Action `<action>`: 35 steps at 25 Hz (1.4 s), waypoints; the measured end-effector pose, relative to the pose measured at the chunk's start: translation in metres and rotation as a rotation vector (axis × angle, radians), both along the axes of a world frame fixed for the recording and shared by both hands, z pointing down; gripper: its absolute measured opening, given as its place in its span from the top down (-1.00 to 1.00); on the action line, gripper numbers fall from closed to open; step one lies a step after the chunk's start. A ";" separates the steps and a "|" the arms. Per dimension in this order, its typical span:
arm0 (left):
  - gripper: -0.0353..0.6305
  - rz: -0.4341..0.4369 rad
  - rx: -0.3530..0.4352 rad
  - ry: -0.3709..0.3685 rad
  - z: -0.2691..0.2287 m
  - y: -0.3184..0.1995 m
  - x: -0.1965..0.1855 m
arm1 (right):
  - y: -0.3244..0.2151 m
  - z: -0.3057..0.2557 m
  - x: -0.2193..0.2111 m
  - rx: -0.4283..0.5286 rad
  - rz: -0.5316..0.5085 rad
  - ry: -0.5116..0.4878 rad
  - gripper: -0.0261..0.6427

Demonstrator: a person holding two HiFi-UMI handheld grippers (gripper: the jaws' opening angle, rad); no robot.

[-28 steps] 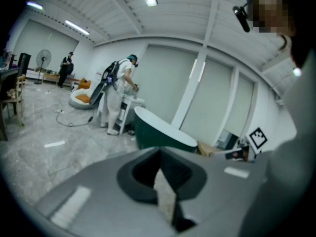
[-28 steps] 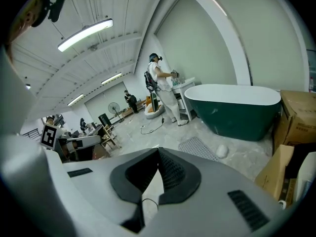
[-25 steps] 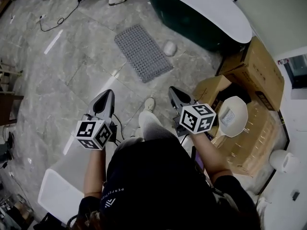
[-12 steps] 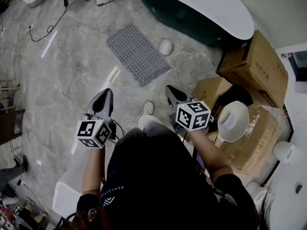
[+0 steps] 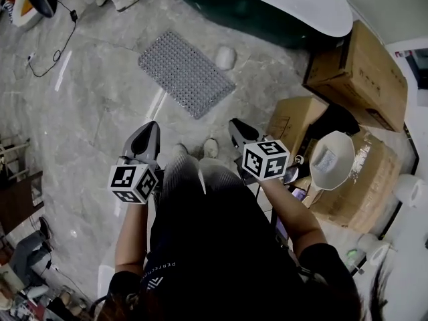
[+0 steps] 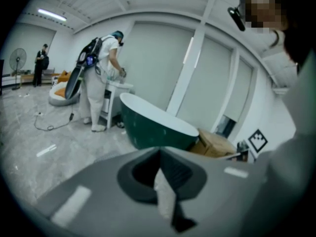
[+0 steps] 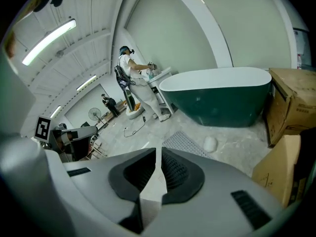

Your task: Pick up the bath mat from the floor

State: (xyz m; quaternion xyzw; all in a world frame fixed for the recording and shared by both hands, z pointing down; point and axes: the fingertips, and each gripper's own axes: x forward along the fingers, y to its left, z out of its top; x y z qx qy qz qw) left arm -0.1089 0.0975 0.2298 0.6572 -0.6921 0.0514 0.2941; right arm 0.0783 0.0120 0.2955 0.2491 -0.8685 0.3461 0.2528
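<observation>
Grey studded rubber bath mat (image 5: 186,73) flat on marble floor (image 5: 100,112), near dark green bathtub (image 5: 254,15), well apart from your grippers. Left gripper (image 5: 151,127) jaws together, empty. Right gripper (image 5: 235,123) jaws just opening slightly, nothing between.

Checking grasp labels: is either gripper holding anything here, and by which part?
Nothing is held. Left gripper shut and empty; right gripper: jaws have just been opening a crack, nothing between them. The mat lies on the floor, untouched.
</observation>
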 end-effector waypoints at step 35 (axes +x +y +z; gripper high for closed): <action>0.88 0.671 -0.299 -0.057 0.243 -0.107 -0.014 | -0.029 0.251 -0.038 -0.266 0.528 0.136 0.56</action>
